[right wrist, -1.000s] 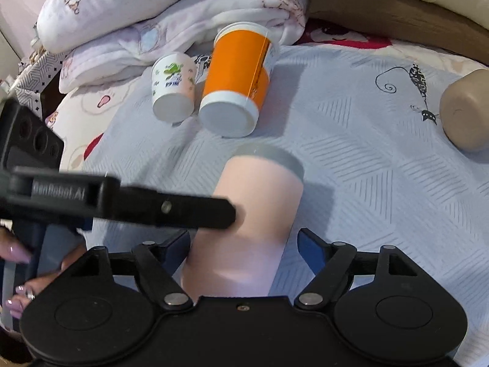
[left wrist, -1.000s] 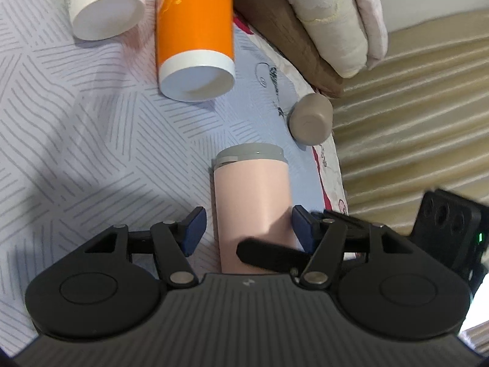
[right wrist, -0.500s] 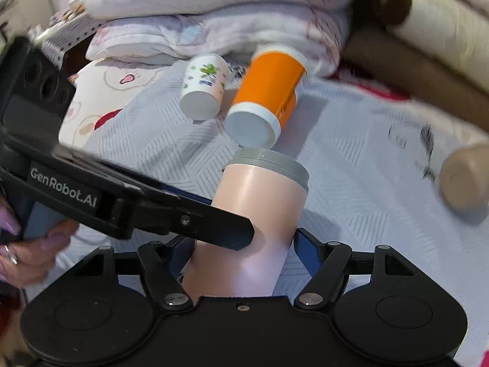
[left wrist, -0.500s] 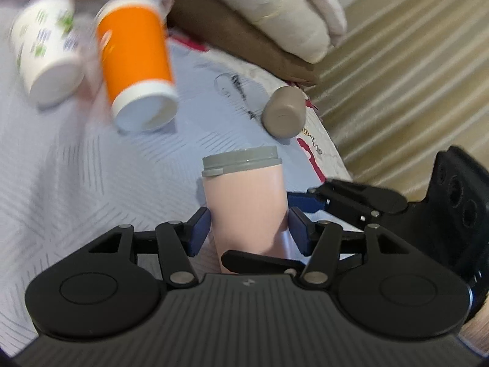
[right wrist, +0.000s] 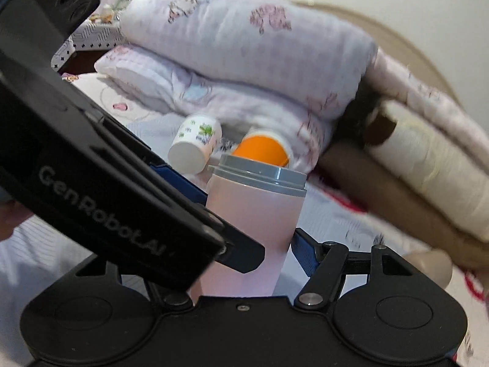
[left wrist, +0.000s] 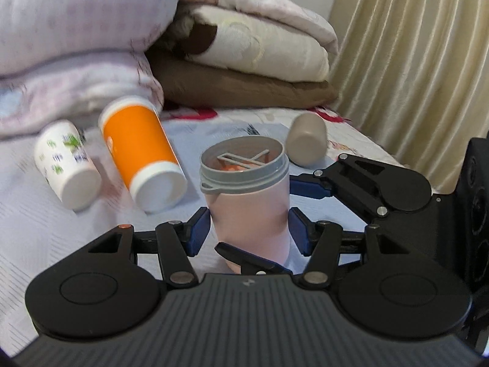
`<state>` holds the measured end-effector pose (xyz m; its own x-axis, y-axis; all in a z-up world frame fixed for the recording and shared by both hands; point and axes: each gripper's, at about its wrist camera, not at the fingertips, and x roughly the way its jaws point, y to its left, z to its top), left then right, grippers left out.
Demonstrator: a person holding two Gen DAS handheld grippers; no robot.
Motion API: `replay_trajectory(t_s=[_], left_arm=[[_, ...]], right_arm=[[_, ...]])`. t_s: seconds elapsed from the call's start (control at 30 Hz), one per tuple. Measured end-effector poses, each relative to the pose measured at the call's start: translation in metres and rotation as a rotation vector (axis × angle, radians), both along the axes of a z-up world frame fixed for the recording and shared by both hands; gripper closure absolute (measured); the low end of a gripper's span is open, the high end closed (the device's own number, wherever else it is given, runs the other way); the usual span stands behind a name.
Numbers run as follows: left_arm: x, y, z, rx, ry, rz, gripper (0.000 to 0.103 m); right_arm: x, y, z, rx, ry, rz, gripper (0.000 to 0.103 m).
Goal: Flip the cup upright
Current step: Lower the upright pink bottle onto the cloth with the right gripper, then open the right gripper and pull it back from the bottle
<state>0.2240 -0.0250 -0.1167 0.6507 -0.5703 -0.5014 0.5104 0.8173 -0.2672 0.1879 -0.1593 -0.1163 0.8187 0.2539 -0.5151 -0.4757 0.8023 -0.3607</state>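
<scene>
A pink cup (left wrist: 250, 211) with a grey threaded rim stands nearly upright, mouth up, on the bed sheet (left wrist: 45, 229). My left gripper (left wrist: 249, 234) has its blue pads on both sides of the cup's lower body and grips it. My right gripper (right wrist: 253, 253) holds the same cup (right wrist: 253, 214) from the other side; its left finger is hidden behind the left gripper's body (right wrist: 101, 208). In the left wrist view the right gripper's fingers (left wrist: 308, 188) show at the cup's right.
An orange cup (left wrist: 142, 156) and a small white printed cup (left wrist: 67, 166) lie on their sides to the left. A beige cap-like cup (left wrist: 307, 143) lies behind on the right. Folded quilts (left wrist: 91, 46) are stacked at the back; a curtain (left wrist: 412, 61) hangs right.
Both grippers have tilted the pink cup up from lying on its side to nearly upright. The views swung from looking down at the sheet to looking level at the quilts.
</scene>
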Motion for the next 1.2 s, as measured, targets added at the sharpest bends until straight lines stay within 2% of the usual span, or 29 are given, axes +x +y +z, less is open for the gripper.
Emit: replay_trajectory(t_s=[0.2, 0.33, 0.43, 0.7, 0.83, 0.9, 1.13, 1.2], left_arm=[[0.001, -0.011, 0.001, 0.060, -0.107, 0.057, 0.049], [-0.003, -0.019, -0.003, 0.076, -0.138, 0.034, 0.049], [-0.003, -0.019, -0.002, 0.062, -0.117, 0.035, 0.049], [0.009, -0.017, -0.003, 0.014, -0.078, 0.055, 0.048], [0.009, -0.017, -0.002, 0.018, -0.074, 0.043, 0.046], [0.010, -0.014, -0.002, 0.002, -0.063, 0.042, 0.045], [0.014, -0.008, -0.004, -0.007, -0.030, 0.052, 0.040], [0.015, -0.006, -0.004, -0.016, -0.022, 0.053, 0.039]], right_arm=[[0.010, -0.004, -0.009, 0.005, -0.135, 0.071, 0.030], [0.022, -0.012, -0.014, 0.072, -0.096, 0.019, 0.030], [0.019, -0.013, -0.013, 0.072, -0.103, 0.015, 0.030], [0.022, -0.015, -0.010, 0.112, -0.049, 0.002, 0.030], [0.023, -0.017, -0.008, 0.126, -0.024, -0.014, 0.030], [0.020, -0.015, -0.008, 0.122, -0.017, -0.007, 0.023], [0.019, -0.010, -0.007, 0.117, -0.009, -0.015, 0.021], [0.020, -0.010, -0.007, 0.105, 0.000, -0.007, 0.016]])
